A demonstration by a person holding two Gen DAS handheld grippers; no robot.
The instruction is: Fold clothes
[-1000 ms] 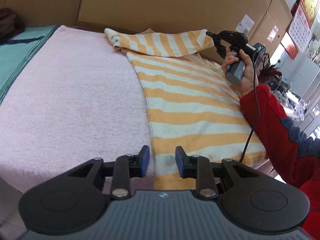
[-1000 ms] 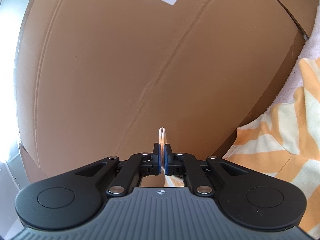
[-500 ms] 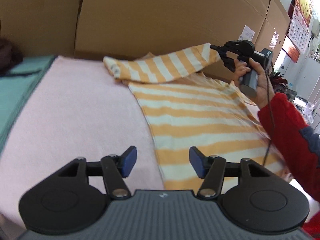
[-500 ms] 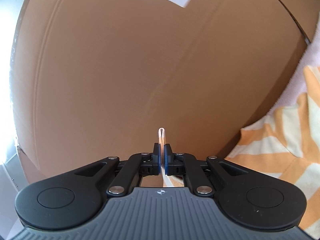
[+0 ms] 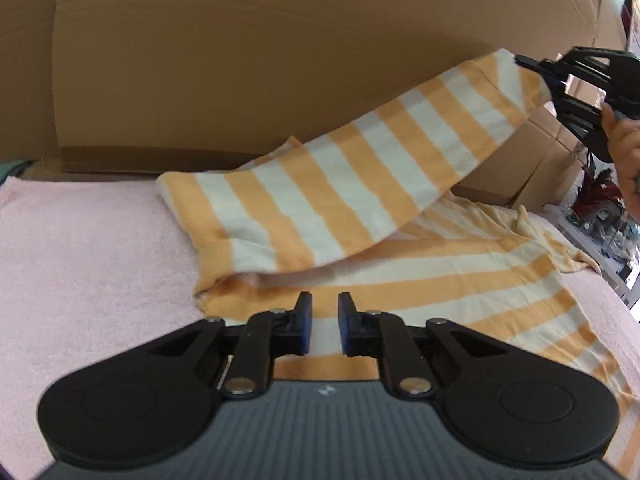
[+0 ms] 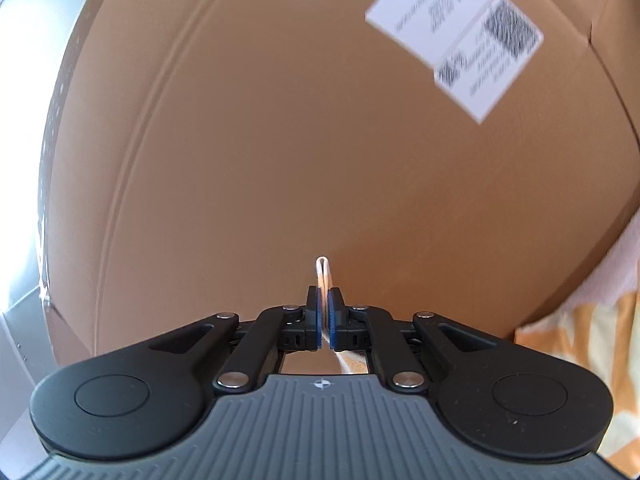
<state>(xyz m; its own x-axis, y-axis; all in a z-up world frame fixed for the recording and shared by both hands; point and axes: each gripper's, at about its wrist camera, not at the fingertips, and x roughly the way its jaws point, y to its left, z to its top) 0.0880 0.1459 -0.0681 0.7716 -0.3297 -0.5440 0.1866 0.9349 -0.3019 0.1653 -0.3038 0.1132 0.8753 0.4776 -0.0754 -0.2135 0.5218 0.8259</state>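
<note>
An orange-and-white striped shirt (image 5: 460,280) lies flat on a pink towel (image 5: 80,260). Its sleeve (image 5: 380,168) is lifted, stretched up and to the right. My right gripper (image 5: 536,72) is shut on the cuff, held in a person's hand (image 5: 624,152). In the right wrist view a thin fold of the fabric (image 6: 323,270) sticks up between the shut right gripper (image 6: 324,312) fingers. My left gripper (image 5: 323,314) hovers low over the shirt body just below the sleeve's base. It is open with a narrow gap, and striped cloth shows through that gap.
Large cardboard boxes (image 5: 280,60) stand as a wall right behind the towel. One box carries a white shipping label (image 6: 456,36). The right gripper faces that box closely. Cluttered shelves (image 5: 600,208) lie beyond the towel's right edge.
The right gripper has raised the sleeve higher off the shirt. The left gripper has moved forward to the sleeve's base; its jaws spread wide, then narrowed to a small gap.
</note>
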